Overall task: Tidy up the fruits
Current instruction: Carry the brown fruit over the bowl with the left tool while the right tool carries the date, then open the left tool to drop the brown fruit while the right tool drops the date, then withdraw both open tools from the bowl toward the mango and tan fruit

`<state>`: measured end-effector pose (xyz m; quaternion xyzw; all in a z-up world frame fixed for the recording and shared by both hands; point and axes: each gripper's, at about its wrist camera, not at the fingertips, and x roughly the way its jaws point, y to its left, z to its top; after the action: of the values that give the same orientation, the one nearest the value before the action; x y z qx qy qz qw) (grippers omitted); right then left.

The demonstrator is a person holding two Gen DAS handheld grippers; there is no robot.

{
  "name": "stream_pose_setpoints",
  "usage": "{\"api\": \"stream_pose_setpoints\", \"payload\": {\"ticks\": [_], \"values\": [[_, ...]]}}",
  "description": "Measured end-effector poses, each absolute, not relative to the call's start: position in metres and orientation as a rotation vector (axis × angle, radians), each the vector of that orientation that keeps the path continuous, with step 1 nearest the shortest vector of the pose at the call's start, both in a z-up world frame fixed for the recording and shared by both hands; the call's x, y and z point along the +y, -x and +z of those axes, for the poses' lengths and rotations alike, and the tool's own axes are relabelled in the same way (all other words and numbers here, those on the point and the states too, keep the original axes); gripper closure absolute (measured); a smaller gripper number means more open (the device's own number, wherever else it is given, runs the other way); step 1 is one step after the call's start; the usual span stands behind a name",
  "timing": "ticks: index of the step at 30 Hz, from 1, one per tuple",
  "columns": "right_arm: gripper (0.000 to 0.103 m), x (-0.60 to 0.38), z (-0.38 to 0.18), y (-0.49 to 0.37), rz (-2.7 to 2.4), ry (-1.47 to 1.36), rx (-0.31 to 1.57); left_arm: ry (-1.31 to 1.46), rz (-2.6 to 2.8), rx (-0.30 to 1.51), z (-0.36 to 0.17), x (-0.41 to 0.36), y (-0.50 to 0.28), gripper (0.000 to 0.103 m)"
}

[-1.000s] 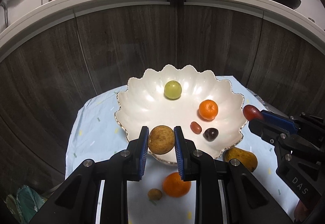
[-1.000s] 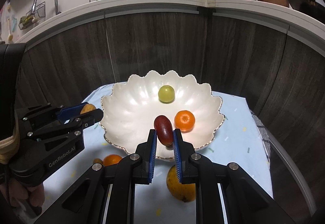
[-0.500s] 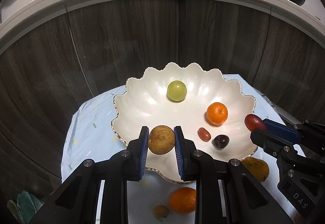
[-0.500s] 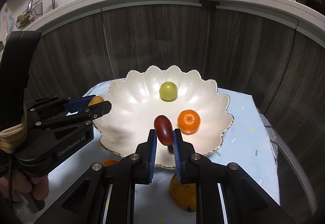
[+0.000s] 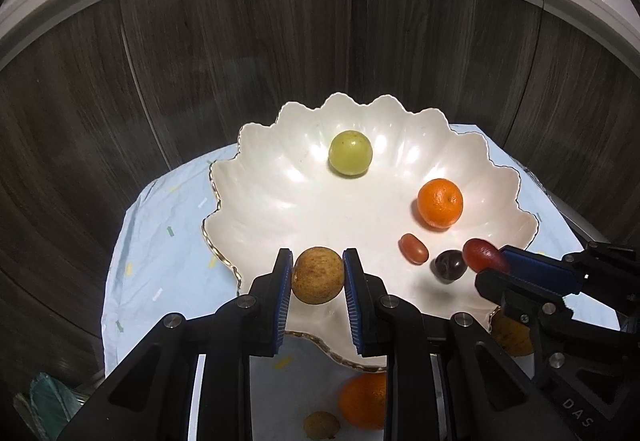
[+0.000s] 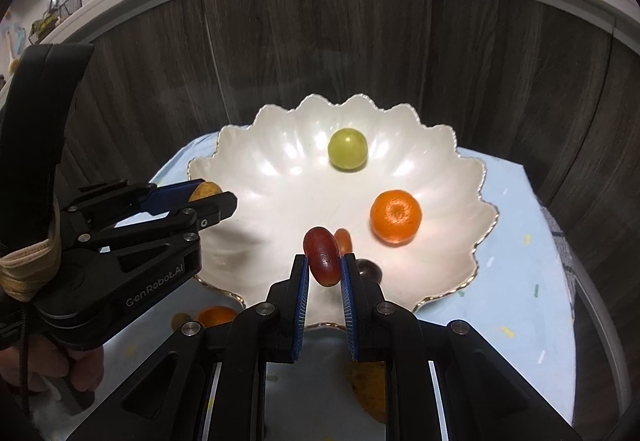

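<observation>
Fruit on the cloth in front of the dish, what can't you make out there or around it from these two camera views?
- Orange on the cloth, left wrist view: partly behind the left gripper finger.
- Small brown fruit, left wrist view: cut by the bottom edge.
- Yellow fruit, right wrist view: mostly behind the right gripper fingers.
- Dark grape in the white dish: half hidden by the same fingers.

Yellow fruit [image 5: 514, 337] half hidden behind bowl rim [image 5: 224, 261]; table orange [image 5: 362, 401] partly behind fingers.
</observation>
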<state>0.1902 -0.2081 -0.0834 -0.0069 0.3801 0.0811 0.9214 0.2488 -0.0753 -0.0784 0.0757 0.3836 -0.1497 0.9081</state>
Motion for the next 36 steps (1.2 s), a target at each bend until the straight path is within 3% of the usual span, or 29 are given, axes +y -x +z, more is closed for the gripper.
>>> {"api": "stream_pose_setpoints", "payload": {"ticks": [2,4,7,11,16,25,36], "values": [[0.084,-0.209,-0.085,-0.191,0.166,0.011,0.791,-0.163,-0.304,0.791,-0.078,-0.075,-0.249,0.064],[0.079,-0.209,-0.085,-0.191,0.163,0.013,0.795,-0.169,-0.299,0.779,-0.076,-0.075,-0.247,0.057],[0.058,-0.211,-0.083,-0.188,0.144,0.010,0.785,-0.177,-0.282,0.769,-0.073,-0.074,-0.244,0.050],[0.055,-0.214,-0.079,-0.185,0.116,0.008,0.774,-0.177,-0.264,0.758,-0.068,-0.071,-0.241,0.044],[0.040,-0.218,-0.071,-0.178,0.087,0.004,0.750,-0.174,-0.260,0.742,-0.060,-0.067,-0.233,0.035],[0.038,-0.220,-0.058,-0.166,0.052,0.005,0.722,-0.166,-0.246,0.718,-0.046,-0.060,-0.217,0.027],[0.038,-0.221,-0.039,-0.142,0.026,0.000,0.678,-0.164,-0.238,0.690,-0.028,-0.055,-0.190,0.027]]}}
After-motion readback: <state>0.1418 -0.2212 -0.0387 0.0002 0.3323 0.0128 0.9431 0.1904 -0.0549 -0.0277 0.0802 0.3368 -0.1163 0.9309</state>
